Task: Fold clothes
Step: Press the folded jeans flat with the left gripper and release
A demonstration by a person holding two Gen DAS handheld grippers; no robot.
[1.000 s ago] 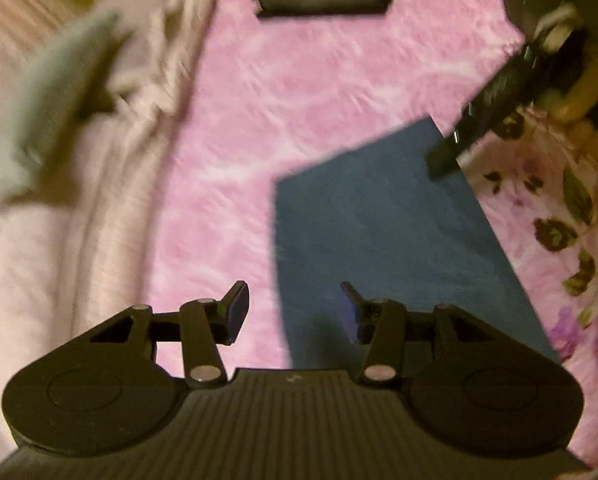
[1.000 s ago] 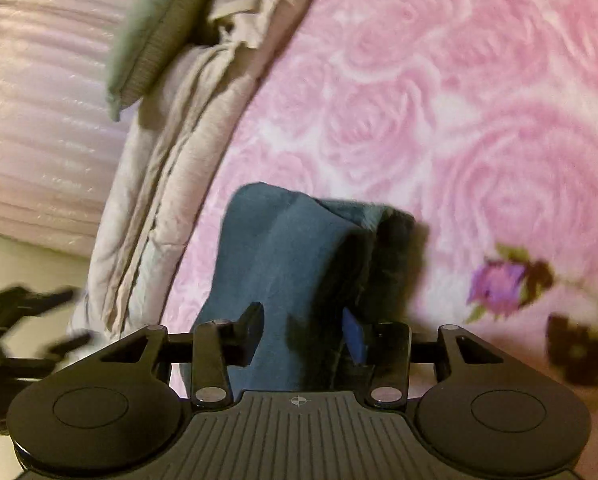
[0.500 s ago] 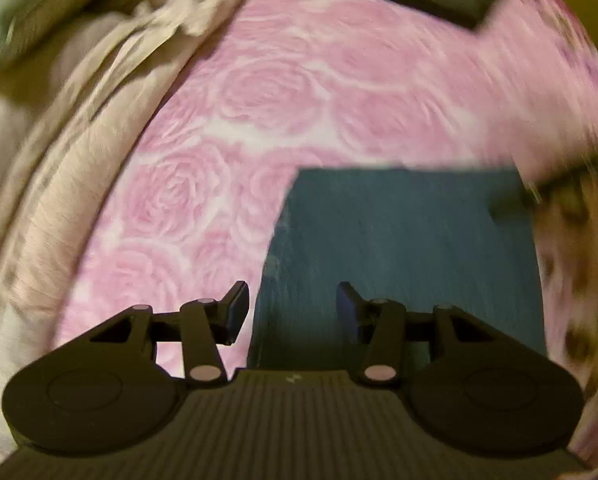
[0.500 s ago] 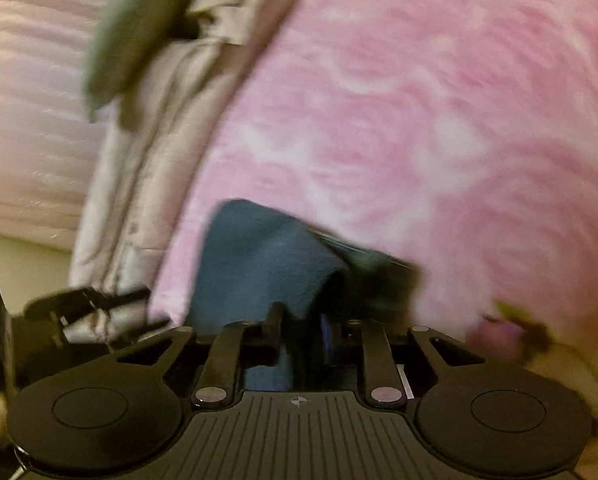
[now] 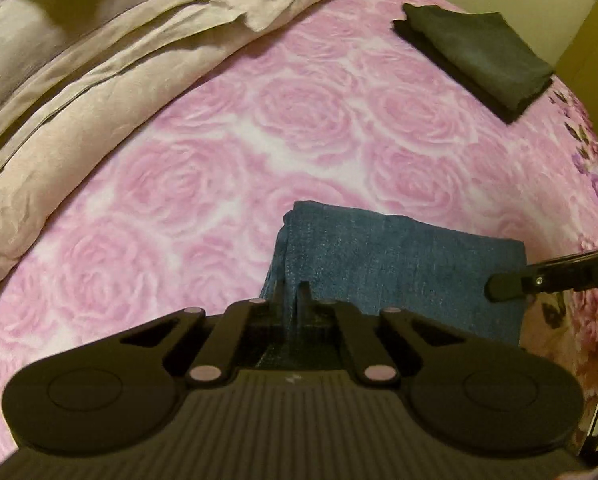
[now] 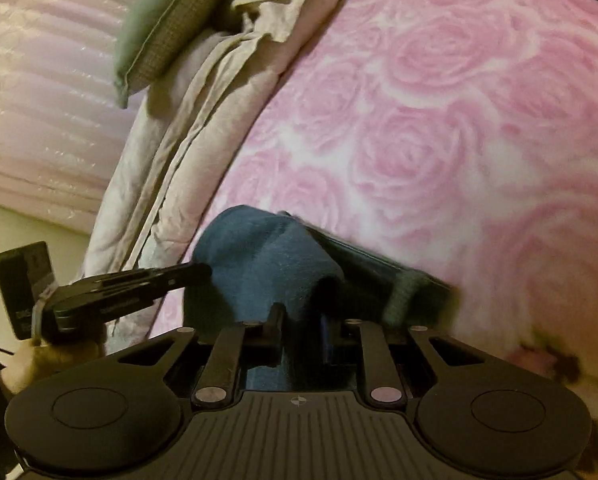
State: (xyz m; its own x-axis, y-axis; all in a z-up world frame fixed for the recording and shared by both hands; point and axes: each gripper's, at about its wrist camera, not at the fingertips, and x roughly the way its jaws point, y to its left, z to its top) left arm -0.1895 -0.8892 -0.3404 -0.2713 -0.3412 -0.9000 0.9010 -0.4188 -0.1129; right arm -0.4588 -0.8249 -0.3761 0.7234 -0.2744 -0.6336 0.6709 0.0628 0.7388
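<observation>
Folded blue denim jeans (image 5: 399, 264) lie on the pink rose-print blanket (image 5: 227, 152), near the bed's front edge. In the left wrist view they read as a flat rectangle with a stacked fold edge on the left side. In the right wrist view the jeans (image 6: 267, 264) are bunched up into a rounded hump near the gripper, with darker layers trailing off to the right; that part is motion-blurred.

Left gripper (image 5: 293, 304): jaws narrow, pinching the left fold edge of the jeans, fabric visible between the fingers. Also seen from the right wrist camera as a dark bar (image 6: 139, 280) coming in from the left, tip touching the denim hump, bare hand (image 6: 51, 360) underneath on the handle.

Right gripper (image 6: 301, 324): jaws narrow, clamped on denim at the near edge of the hump. From the left wrist view its finger (image 5: 539, 276) enters from the right, tip at the right edge of the jeans.

Elsewhere: a folded dark grey garment (image 5: 479, 52) far corner of the blanket, well apart from the jeans. Rumpled beige duvet (image 5: 99, 72) along the left side, green pillow (image 6: 159, 24) on top of it.
</observation>
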